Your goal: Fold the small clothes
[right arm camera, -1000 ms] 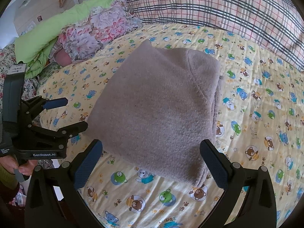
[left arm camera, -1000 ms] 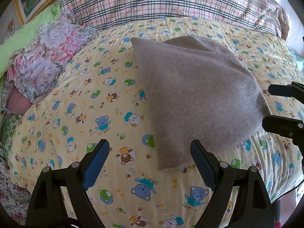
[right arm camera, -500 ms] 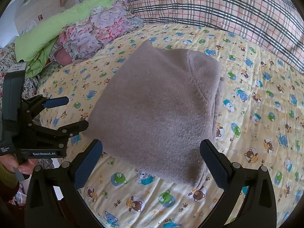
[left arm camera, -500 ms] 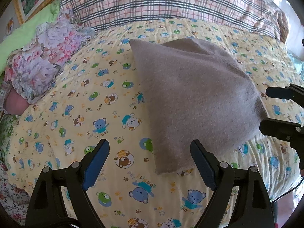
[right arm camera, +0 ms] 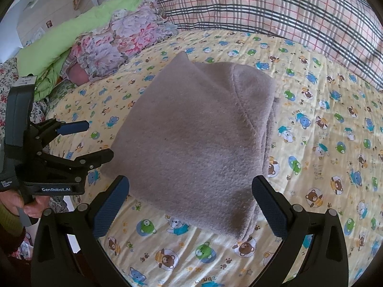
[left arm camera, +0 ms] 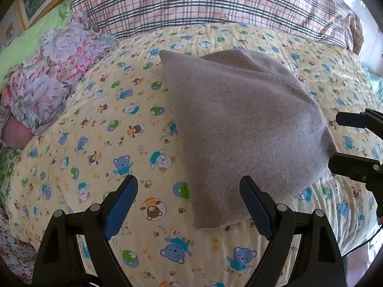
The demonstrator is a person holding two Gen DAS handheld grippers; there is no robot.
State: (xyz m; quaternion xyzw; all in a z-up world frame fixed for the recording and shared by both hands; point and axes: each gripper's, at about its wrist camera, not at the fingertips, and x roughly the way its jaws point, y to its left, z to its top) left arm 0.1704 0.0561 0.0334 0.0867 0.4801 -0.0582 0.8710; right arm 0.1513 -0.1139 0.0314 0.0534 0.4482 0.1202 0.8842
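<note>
**Folded fleece lies released as both grippers hang above the bed**

A grey-brown fleece garment point(left arm camera: 241, 122) rests folded in a compact, several-layered packet on the bear-print quilt point(left arm camera: 100, 129), near the middle of the bed and well short of the plaid pillow point(left arm camera: 203, 2) at its head. The left gripper point(left arm camera: 189, 203) hovers over the packet's near left corner with its jaws spread wide and nothing between them; the right gripper point(right arm camera: 191, 202) hangs over the near edge on the other side, likewise splayed and empty. Each tool appears in the other's camera, flanking the cloth without touching it.

Over the past second little has altered. The garment keeps the same outline and the same stacked edges along its right side, and the right gripper's view is practically unchanged. In the left gripper's view the cloth has slid slightly up and to the left of frame, suggesting a small shift of that hand rather than any movement of the fabric. Neither set of jaws has narrowed.

That stillness, with both tools let go, suggests this fold is finished or very nearly so. Whether the far corner, which peaks upward, needs flattening is hard to judge through the fisheye distortion. A floral bundle point(right arm camera: 124, 38) and a green cushion point(right arm camera: 71, 33) sit at the bed's far left, clear of the work.
</note>
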